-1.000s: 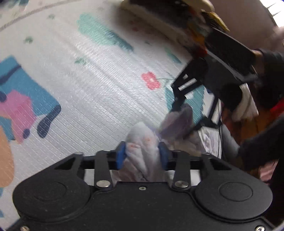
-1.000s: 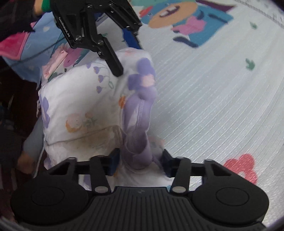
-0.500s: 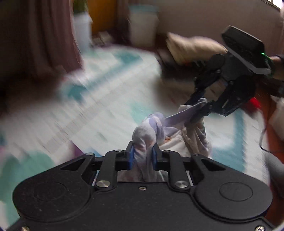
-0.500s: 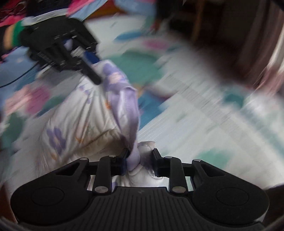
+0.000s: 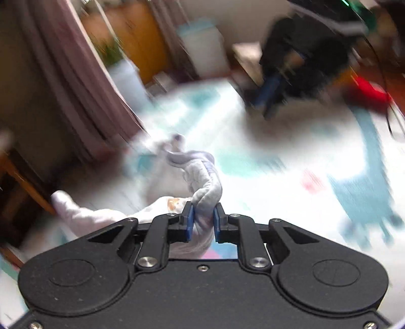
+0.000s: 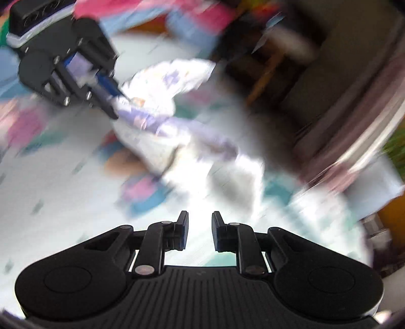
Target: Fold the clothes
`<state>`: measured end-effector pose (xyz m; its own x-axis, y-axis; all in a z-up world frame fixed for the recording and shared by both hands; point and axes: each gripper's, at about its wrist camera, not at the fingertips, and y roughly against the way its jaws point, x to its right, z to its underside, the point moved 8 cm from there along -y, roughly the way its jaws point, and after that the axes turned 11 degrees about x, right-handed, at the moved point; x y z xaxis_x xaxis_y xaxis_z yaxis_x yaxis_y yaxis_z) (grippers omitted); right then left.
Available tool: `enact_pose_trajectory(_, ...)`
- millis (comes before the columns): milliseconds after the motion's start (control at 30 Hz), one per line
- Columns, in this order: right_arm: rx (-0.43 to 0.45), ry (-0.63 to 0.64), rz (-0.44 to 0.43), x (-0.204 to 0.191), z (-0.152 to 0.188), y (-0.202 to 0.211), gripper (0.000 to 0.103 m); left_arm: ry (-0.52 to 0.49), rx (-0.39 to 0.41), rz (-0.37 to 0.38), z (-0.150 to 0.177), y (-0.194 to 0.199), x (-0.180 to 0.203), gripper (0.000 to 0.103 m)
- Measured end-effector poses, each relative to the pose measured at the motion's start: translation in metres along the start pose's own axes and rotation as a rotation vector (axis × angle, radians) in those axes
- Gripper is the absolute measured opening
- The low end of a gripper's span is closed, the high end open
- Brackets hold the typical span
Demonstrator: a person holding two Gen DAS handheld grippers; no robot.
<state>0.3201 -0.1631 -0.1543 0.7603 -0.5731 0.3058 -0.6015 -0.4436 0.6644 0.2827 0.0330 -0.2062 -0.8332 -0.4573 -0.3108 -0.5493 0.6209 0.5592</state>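
Note:
A white garment [image 5: 200,177] with purple flowers and purple trim hangs above the patterned play mat [image 5: 291,157]. My left gripper [image 5: 203,222] is shut on a bunched fold of it, the blue pads still squeezing in. In the right wrist view the garment [image 6: 157,101] trails down and right from the left gripper [image 6: 116,103], heavily blurred. My right gripper [image 6: 200,232] has its jaws closing with a gap left between the pads. I make out no cloth there, only bright mat [image 6: 50,202]. The right gripper [image 5: 268,101] shows as a dark blur, apart from the cloth.
A brown curtain [image 5: 76,88] and a white bin [image 5: 205,50] stand beyond the mat. A red thing [image 5: 367,91] lies at the right. Wooden furniture [image 6: 265,76] and a heap of pink and blue clothes [image 6: 177,15] border the mat.
Both grippers rose off the mat and tilted up, lifting the garment. The left jaws tightened on the fold. The purple trim held by the right jaws half a second ago is no longer between them.

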Motion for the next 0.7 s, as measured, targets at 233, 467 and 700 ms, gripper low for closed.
enact_pose_trajectory(233,-0.153,-0.179,-0.213,-0.060,0.065,-0.050,0.029,-0.021,-0.290,0.337,0.117,0.000,0.147,0.010)
enact_pose_trajectory(467,-0.138,-0.763,-0.263,-0.046,0.071,-0.081,0.094,0.357,-0.218,0.227,0.105,0.031,0.107,0.025)
enact_pose_trajectory(700,-0.022,-1.227,-0.134,0.007,0.122,-0.121,0.094,1.014,-0.087,-0.362,0.181,0.053,-0.014,0.052)
